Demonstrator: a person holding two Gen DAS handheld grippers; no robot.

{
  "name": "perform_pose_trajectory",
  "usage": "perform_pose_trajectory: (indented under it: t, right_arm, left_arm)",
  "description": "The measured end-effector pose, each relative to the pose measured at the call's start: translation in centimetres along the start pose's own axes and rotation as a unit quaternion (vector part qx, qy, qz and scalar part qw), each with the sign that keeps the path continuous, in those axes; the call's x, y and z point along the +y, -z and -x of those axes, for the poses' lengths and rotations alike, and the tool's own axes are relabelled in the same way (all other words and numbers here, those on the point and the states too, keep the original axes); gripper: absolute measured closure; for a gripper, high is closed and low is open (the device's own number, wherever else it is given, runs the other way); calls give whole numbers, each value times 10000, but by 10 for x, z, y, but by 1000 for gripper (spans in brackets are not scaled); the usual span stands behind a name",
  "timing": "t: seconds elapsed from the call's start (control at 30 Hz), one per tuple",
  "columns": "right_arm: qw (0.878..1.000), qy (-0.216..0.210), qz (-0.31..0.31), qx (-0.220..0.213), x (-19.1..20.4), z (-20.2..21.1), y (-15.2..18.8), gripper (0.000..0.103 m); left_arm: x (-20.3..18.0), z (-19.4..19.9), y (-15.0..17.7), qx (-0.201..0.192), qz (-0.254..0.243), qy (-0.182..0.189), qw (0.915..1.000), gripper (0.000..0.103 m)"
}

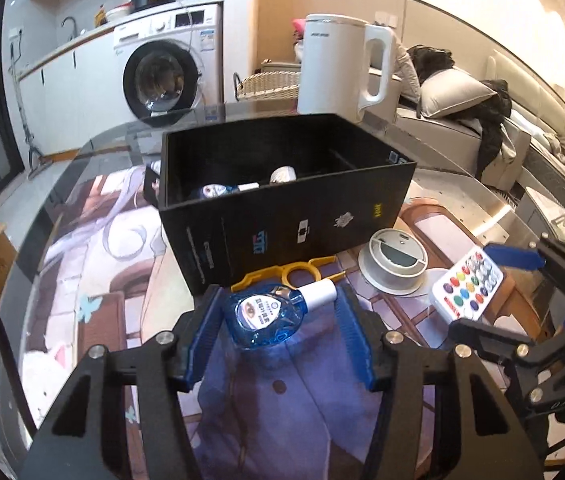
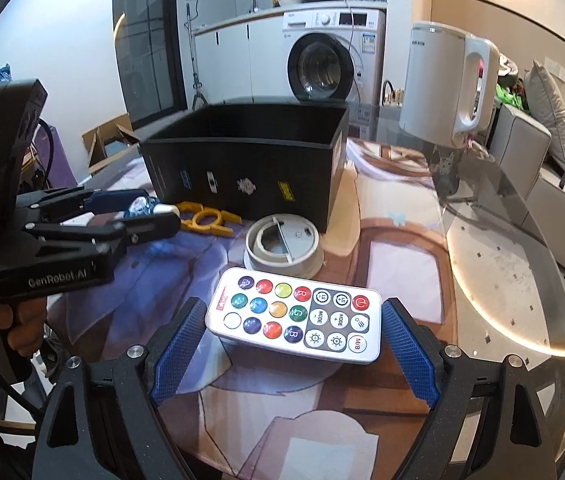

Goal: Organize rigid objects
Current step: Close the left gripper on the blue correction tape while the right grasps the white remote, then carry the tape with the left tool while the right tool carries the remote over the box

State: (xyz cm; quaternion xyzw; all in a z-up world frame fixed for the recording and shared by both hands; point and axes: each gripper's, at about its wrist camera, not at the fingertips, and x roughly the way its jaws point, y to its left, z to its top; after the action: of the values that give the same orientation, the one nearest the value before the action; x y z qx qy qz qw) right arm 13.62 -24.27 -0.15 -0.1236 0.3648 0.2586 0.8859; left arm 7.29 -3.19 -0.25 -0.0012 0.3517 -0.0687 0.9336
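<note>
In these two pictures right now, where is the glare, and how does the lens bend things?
Left wrist view: strong warm glare on the wall at upper right; the black box bulges and the picture darkens at the corners. Right wrist view: a bright lamp at top right, with its streak reflected on the glass table; the kettle leans, while the remote stays sharp.

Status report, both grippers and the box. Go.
Left gripper shut on blue bottle, near the black box. Right gripper open, straddling remote. Yellow tool and white round device lie before the box.
</note>
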Motion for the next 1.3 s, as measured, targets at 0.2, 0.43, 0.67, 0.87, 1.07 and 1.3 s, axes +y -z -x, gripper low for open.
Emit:
perform_pose_trajectory:
  t: [0.2, 0.43, 0.67, 0.87, 1.07, 1.3]
  right_arm:
    - [9995, 20, 54, -307, 3, 13, -6, 14]
    - [9978, 0, 123, -654, 6, 26, -14, 14]
    - [9957, -14, 197, -909, 9, 33, -25, 14]
    - [9933, -24, 253, -1126, 10, 38, -36, 14]
    - [9896, -80, 197, -1420, 7, 43, -50, 14]
    - [9867, -114, 134, -1613, 5, 39, -65, 14]
  left_arm:
    - [1, 14, -6, -302, -74, 63, 9995, 47]
    - [5, 25, -12, -607, -100, 62, 9981, 47]
    - [7, 31, -15, -735, -44, 101, 9972, 47]
    - [8, 35, -17, -850, 13, 87, 9963, 47]
    - [7, 37, -21, -962, 19, 49, 9953, 47]
    - [9, 39, -33, -1178, 45, -33, 9930, 47]
